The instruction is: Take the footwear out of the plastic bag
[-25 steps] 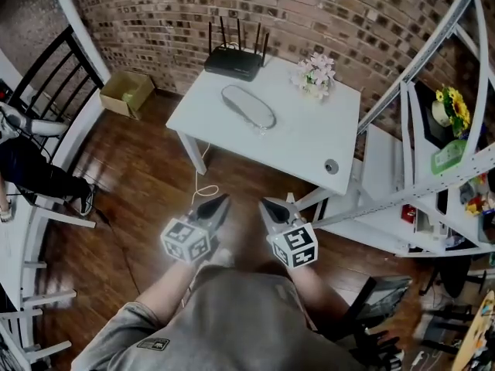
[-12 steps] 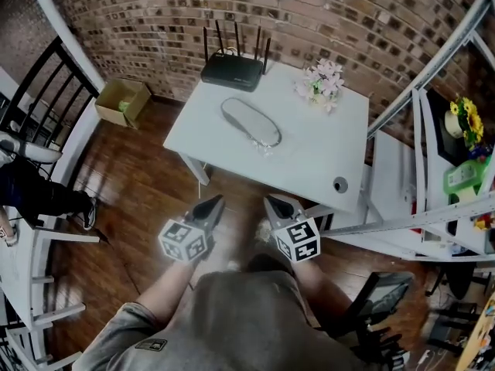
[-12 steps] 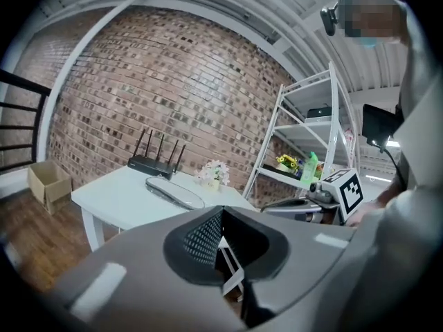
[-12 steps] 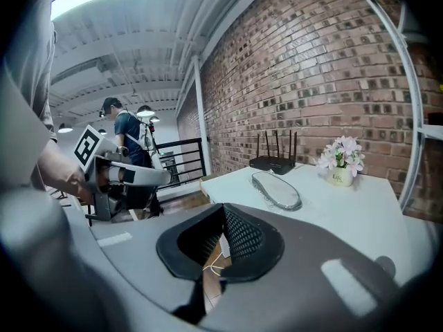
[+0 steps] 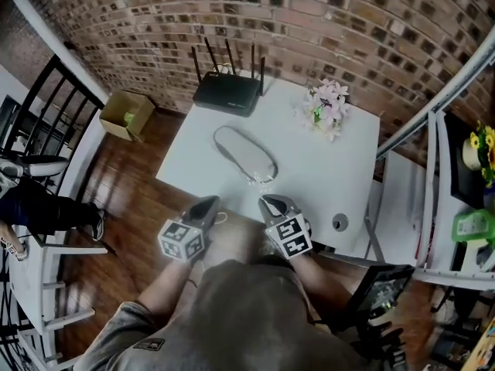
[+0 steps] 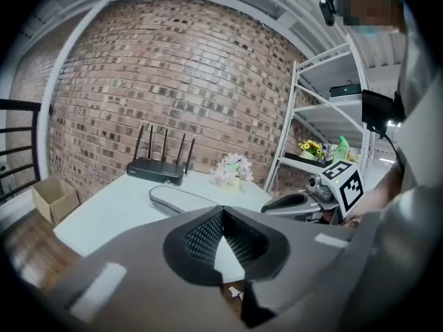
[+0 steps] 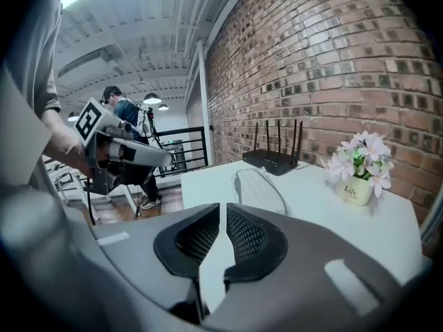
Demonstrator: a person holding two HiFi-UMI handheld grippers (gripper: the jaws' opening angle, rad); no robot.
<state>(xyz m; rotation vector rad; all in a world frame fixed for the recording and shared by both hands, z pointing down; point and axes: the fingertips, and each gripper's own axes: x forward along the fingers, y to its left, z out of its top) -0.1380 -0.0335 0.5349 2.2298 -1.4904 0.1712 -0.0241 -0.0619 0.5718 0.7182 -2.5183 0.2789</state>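
The left claw (image 6: pixel 222 210) is fully closed, its pads meeting, with nothing between them. The right claw (image 7: pixel 223 207) has just been opening and now stands only a narrow slit apart, also empty. Both hang over the near edge of the table (image 5: pixel 340 178), side by side, touching nothing and well apart from the bag (image 5: pixel 246 151). The bag lies flat on the table between the claws and the router (image 5: pixel 227 93), with the flowers (image 5: pixel 325 107) off to its right. It looks long, pale grey and oval, its crumpled end toward the claws. What is inside cannot be made out.
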